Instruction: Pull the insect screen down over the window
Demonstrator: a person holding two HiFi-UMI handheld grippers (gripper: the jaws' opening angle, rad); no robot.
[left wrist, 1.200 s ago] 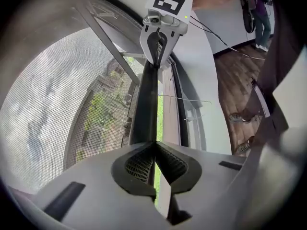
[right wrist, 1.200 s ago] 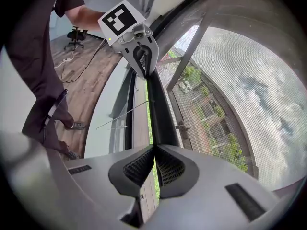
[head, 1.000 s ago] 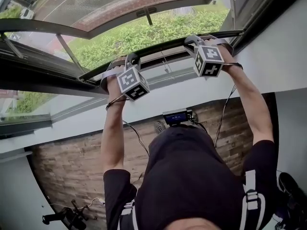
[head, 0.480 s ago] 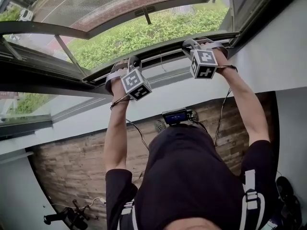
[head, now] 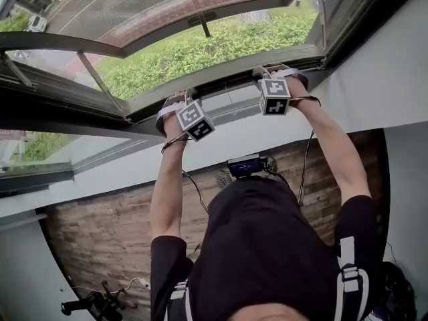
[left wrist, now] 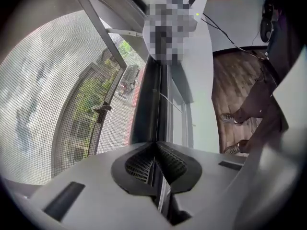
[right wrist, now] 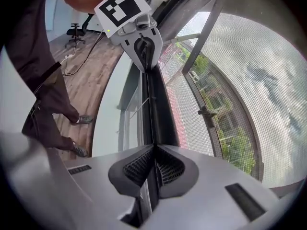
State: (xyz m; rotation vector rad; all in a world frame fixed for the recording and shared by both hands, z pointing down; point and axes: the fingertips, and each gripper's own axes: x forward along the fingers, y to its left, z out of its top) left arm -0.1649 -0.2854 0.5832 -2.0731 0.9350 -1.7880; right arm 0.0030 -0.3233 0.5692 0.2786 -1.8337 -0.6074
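The insect screen [head: 167, 5] is a grey mesh with a dark bottom bar [head: 227, 77] that runs across the window opening. My left gripper [head: 177, 100] is shut on the bar's thin lip towards its left end, and my right gripper [head: 269, 72] is shut on it towards the right. In the left gripper view the ribbed pads [left wrist: 165, 159] pinch the bar [left wrist: 151, 104], mesh [left wrist: 48, 104] to the left. In the right gripper view the gripper [right wrist: 154, 148] clamps the same bar [right wrist: 156, 104], with mesh [right wrist: 249, 80] to the right and the left gripper [right wrist: 139, 37] further along.
Just under the bar lie the window's lower frame [head: 221, 105] and a white wall [head: 267, 136]. A casement handle [head: 202, 17] shows through the mesh. Cables [head: 307, 159] hang from both grippers. Wooden floor [head: 100, 239] and an office chair [head: 93, 303] lie below.
Both grippers have travelled with the bar towards the lower window frame. The unscreened strip with the green hedge has narrowed. Both grips are unchanged.
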